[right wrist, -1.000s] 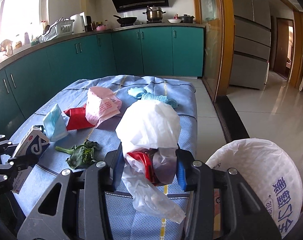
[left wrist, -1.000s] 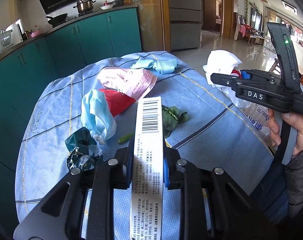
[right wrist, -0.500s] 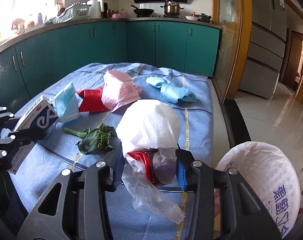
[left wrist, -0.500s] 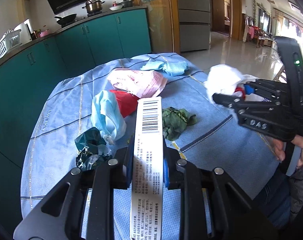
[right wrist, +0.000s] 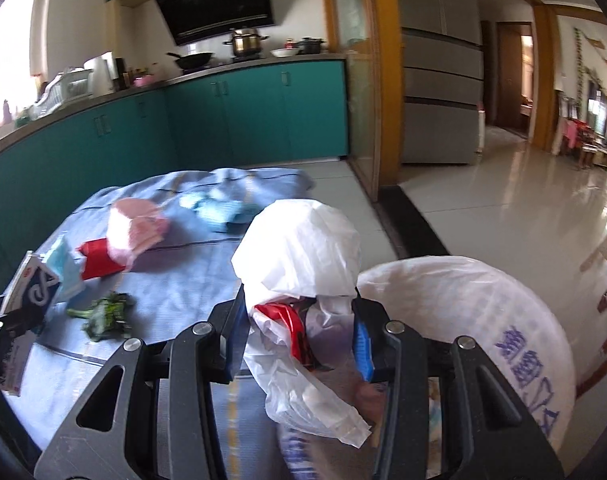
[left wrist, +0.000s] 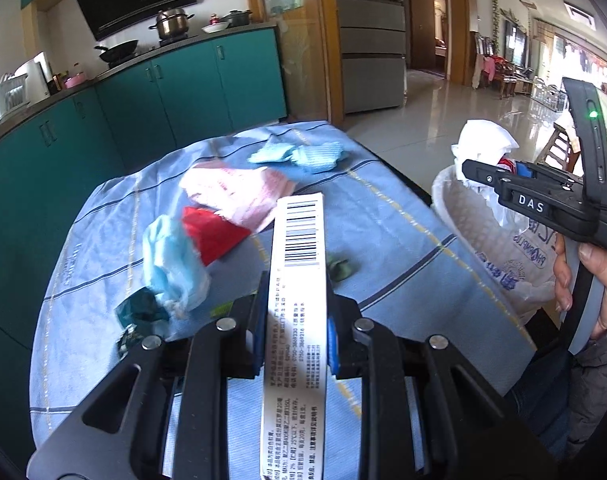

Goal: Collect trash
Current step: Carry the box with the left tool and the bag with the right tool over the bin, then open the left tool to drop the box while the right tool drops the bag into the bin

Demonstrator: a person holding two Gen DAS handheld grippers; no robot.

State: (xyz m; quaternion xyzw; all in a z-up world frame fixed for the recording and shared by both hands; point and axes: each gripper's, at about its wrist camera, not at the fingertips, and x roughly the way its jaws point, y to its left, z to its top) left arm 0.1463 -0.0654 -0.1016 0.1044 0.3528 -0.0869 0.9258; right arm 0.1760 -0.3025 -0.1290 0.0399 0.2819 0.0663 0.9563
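left fingers [left wrist: 293,344] grip 1 box [left wrist: 299,280]; right fingers [right wrist: 299,340] grip 1 plastic bag [right wrist: 299,248].

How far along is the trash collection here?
Midway. In hand: left tongs grip a barcoded box; right tongs hold a crumpled white plastic bag beside the lined bin. Left on the table: face mask, red wrapper, pink packet, greens.
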